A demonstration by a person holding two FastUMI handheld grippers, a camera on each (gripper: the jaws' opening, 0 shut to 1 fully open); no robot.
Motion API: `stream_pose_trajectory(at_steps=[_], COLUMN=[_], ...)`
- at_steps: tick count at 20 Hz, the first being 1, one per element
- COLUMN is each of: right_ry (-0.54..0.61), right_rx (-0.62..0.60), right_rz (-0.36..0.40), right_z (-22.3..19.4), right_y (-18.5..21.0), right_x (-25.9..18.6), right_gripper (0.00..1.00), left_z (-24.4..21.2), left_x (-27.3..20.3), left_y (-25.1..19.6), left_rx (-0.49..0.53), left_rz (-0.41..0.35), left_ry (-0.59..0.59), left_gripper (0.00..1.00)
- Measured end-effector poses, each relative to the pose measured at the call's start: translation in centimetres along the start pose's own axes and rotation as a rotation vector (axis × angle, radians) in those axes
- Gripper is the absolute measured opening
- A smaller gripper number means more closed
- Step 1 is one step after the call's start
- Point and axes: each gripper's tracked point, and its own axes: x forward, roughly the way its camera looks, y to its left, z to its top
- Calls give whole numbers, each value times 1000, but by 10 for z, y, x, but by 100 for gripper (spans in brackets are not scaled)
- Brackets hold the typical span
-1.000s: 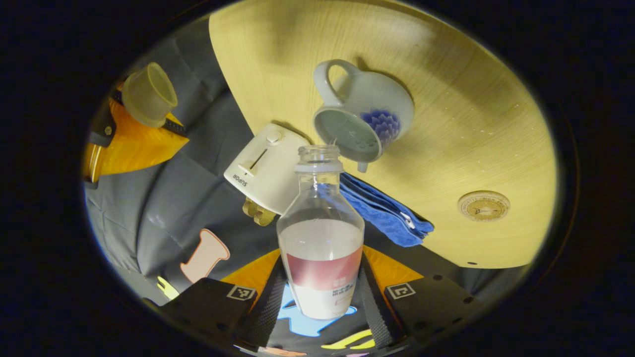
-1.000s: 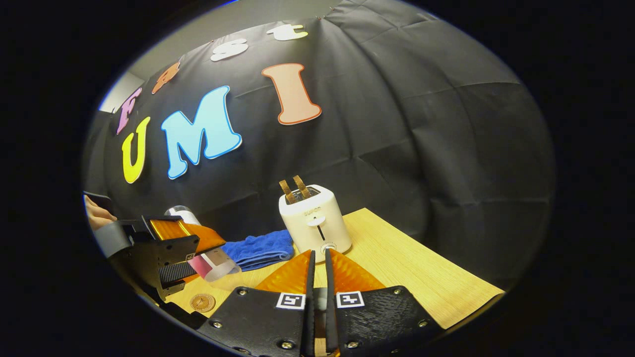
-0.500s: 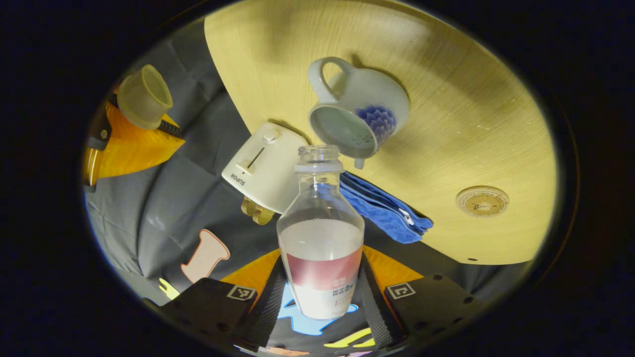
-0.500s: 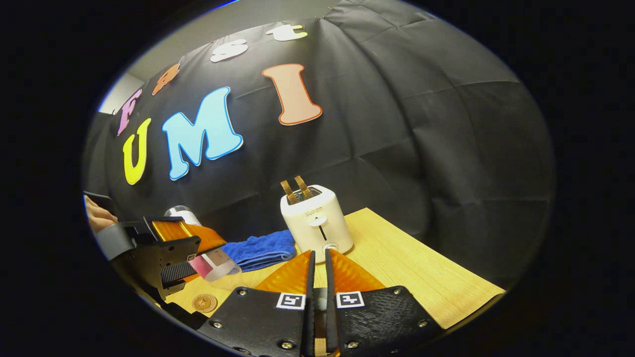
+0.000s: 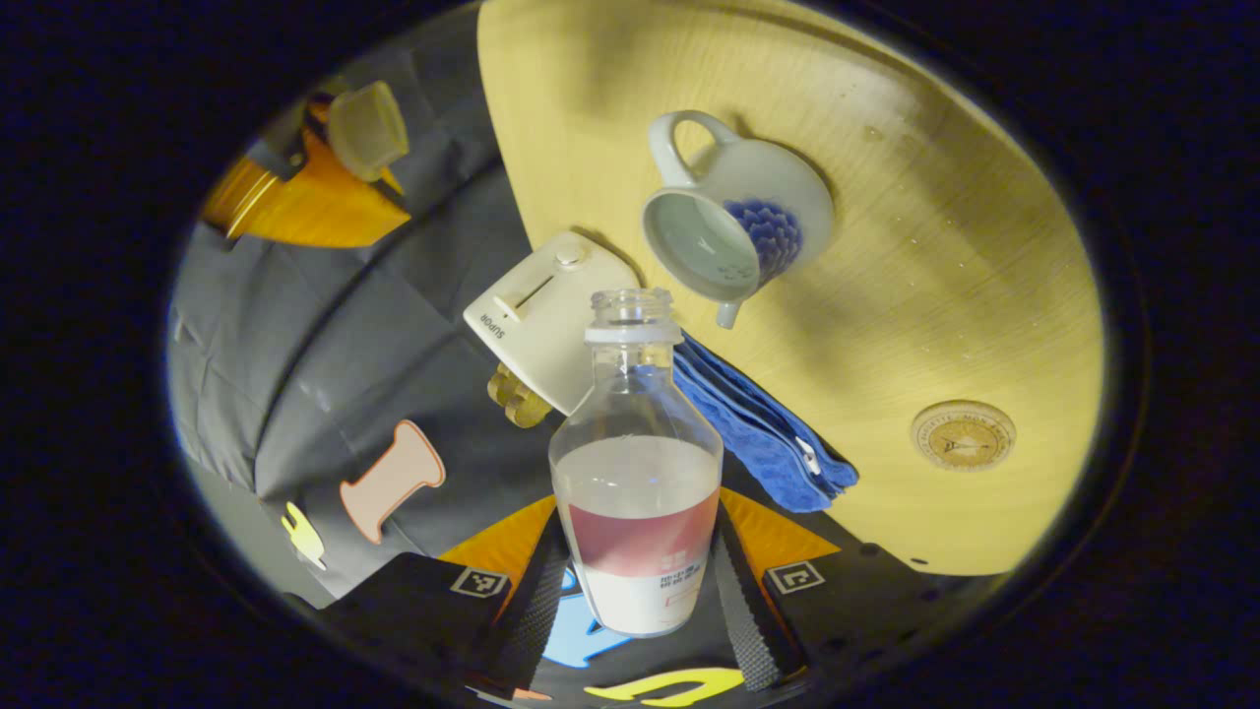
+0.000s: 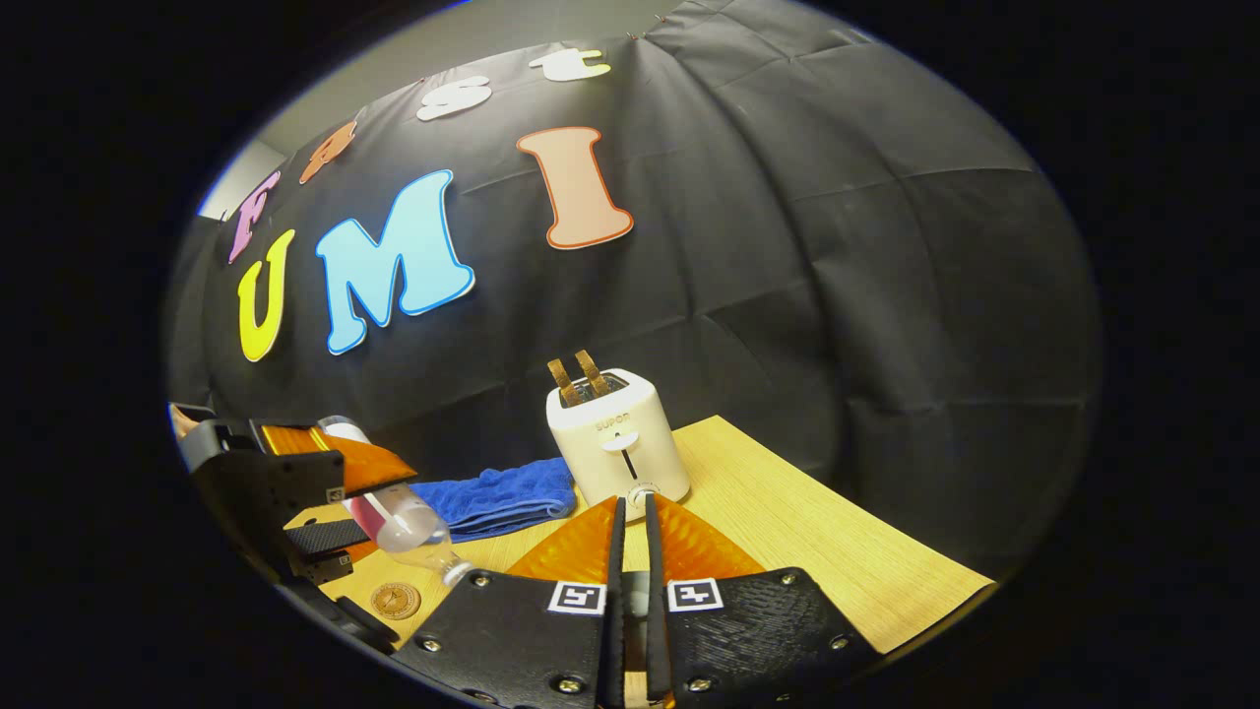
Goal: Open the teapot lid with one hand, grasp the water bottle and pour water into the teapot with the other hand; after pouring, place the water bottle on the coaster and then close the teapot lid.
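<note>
My left gripper [image 5: 640, 591] clamps the uncapped water bottle [image 5: 635, 483], tipped neck-down toward the open teapot [image 5: 733, 231] on the table [image 5: 935, 246], its mouth just short of the pot's rim. My right gripper [image 6: 630, 551], fingers closed almost together, pinches the teapot lid [image 5: 366, 130], held aloft well away from the pot. The coaster [image 5: 962, 435] lies bare near the table edge. I judge pouring either under way or just ending; no stream is discernible. Setting the bottle on the coaster and re-lidding the pot remain.
</note>
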Motion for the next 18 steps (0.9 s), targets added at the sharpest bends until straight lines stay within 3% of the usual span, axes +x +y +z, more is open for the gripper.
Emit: stream_pose_trajectory(at_steps=[2,3,4,13,18], right_ry=[2,3,6,20,31], right_rx=[-7,-10,-11,-39,-50], right_rz=[-2,0,3,17,24], right_z=[-1,-2,-3,-10,-14], right_y=[1,2,4,15,20], right_x=[0,0,1,6,7], right_gripper=[8,8,8,8,8], left_z=[-14,-22,-28,-70,-73], left_x=[-1,-3,-4,-19,-15], left_y=[-13,-20,-29,-102,-118], left_rx=[-99,-147,-203,-810,-1135], left_rz=[-3,2,2,-22,32], left_ry=[0,3,5,16,18], left_gripper=[86,80,86,86,86])
